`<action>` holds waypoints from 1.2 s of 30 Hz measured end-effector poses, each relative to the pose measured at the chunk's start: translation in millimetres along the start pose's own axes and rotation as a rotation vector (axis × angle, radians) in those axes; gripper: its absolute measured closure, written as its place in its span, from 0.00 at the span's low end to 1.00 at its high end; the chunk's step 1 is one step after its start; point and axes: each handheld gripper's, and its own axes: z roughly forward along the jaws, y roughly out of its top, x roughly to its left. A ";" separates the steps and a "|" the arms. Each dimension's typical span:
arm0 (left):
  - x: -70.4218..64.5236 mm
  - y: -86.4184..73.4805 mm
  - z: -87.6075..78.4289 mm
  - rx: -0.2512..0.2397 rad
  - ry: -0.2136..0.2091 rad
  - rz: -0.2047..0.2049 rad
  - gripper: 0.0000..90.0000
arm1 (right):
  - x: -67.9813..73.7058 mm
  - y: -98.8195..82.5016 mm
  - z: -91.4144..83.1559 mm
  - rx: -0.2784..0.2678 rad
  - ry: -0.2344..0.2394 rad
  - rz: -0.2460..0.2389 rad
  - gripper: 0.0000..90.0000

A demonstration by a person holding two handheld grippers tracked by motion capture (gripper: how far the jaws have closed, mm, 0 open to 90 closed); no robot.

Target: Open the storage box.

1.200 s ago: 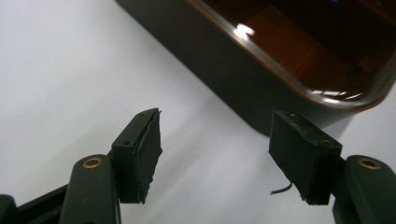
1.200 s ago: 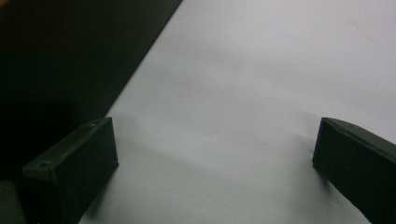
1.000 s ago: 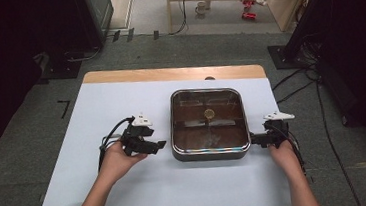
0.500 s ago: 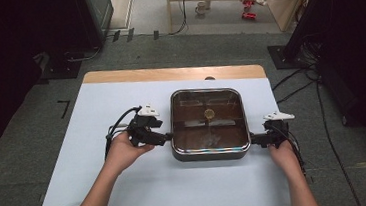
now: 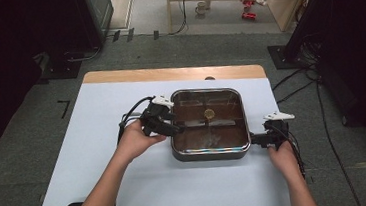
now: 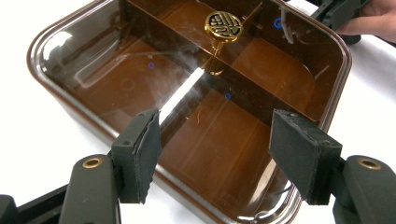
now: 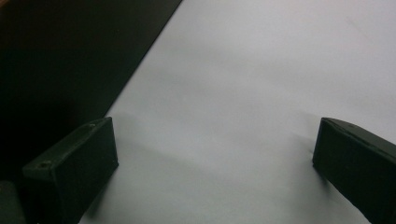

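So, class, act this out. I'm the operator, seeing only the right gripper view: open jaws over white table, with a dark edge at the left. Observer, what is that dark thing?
Observer: A square brown box, closed with a clear lid that has a gold knob in the middle.
Operator: Where is the other hand?
Observer: The left hand-held gripper is at the box's left rim. Its jaws are open, with nothing gripped.
Operator: Is anything inside the box?
Observer: Dark dividers split it into compartments, and they look empty through the lid.
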 end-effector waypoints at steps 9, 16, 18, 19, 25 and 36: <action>-1.8 17.7 13.2 -0.008 -0.019 0.024 0.38 | 0.1 -0.1 0.0 0.000 0.000 0.001 0.00; -1.8 26.8 24.0 -0.037 -0.026 0.029 0.40 | 0.1 0.0 0.0 0.000 0.000 0.002 0.00; -1.3 29.6 28.1 -0.041 -0.040 0.026 0.40 | 0.1 -0.1 0.0 -0.001 0.000 0.002 0.00; -1.3 30.6 30.5 -0.044 -0.046 0.026 0.41 | 0.1 -0.1 0.0 -0.001 0.000 0.002 0.00; -2.8 34.3 44.7 -0.034 -0.053 0.044 0.41 | 0.1 -0.1 0.0 0.000 0.001 0.003 0.00; -0.1 42.3 79.3 -0.053 -0.049 0.056 0.44 | 0.0 0.0 0.0 0.001 0.001 0.003 0.00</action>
